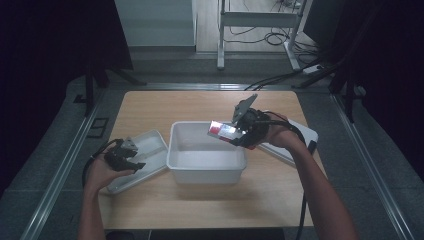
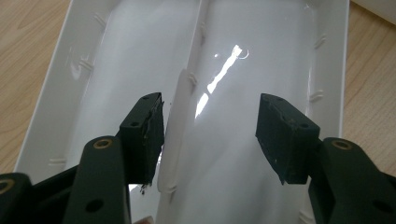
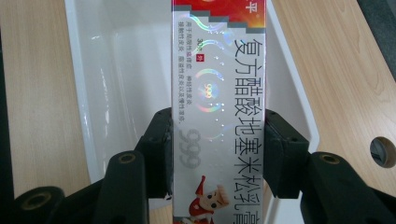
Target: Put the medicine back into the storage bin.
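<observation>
Dark curtains ring a pale wooden tabletop point(image 1: 210, 200). Over the far right corner of the white tub point(image 1: 207, 157) at its middle hangs a long silver-and-red carton point(image 1: 223, 130), its long axis pointing out from the right hand-held gripper point(image 1: 243, 131), whose jaws clamp its two long sides; a drop into the tub looks likely. The left hand-held gripper point(image 1: 131, 161) hovers with jaws wide apart and empty over the white lid point(image 1: 150, 145) near the tabletop's left edge.

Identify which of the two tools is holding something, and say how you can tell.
The right tool: its jaws clamp a silver and red carton above the white tub. The left tool is open, over the white tray.
</observation>
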